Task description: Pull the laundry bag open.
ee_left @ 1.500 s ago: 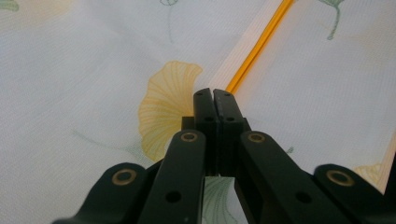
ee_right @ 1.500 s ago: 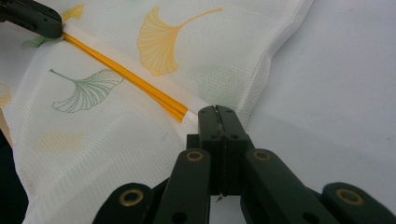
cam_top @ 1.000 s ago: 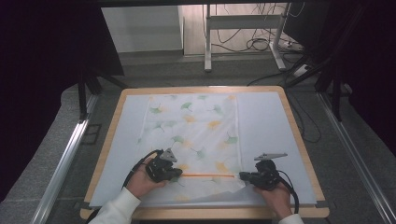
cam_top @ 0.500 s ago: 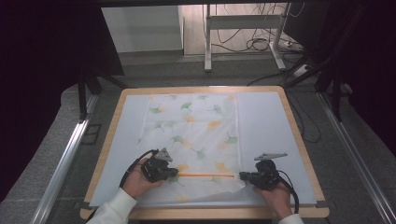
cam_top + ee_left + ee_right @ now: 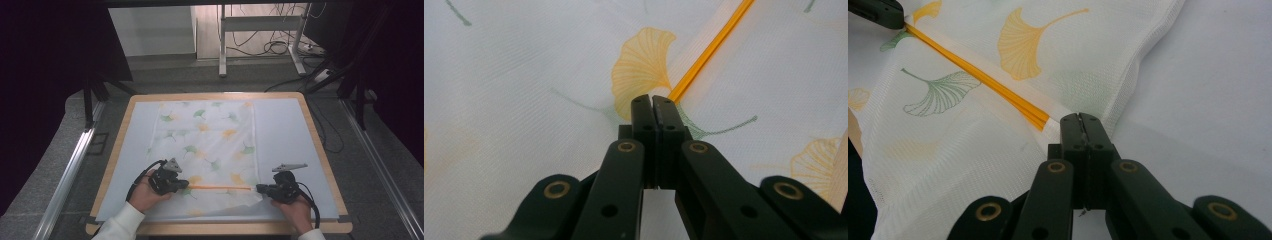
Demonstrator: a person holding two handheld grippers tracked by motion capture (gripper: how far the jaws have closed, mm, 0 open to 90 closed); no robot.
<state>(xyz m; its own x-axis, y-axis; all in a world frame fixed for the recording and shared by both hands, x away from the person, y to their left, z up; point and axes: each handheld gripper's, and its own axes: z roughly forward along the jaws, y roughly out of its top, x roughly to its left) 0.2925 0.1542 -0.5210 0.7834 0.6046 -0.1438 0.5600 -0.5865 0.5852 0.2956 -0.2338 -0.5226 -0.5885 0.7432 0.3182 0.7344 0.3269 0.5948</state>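
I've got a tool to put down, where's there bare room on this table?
Bare white strips flank the cloth: one between its left edge and the table rim, a wider one on its right. The near edge is crowded by the left gripper and right gripper.

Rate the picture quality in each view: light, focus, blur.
High view: table evenly lit, surroundings dark, cloth pattern soft but readable. Left gripper view: left gripper sharp, jaw bases blurred, no glare. Right gripper view: orange strip crisp, right gripper clear, far corners soft.
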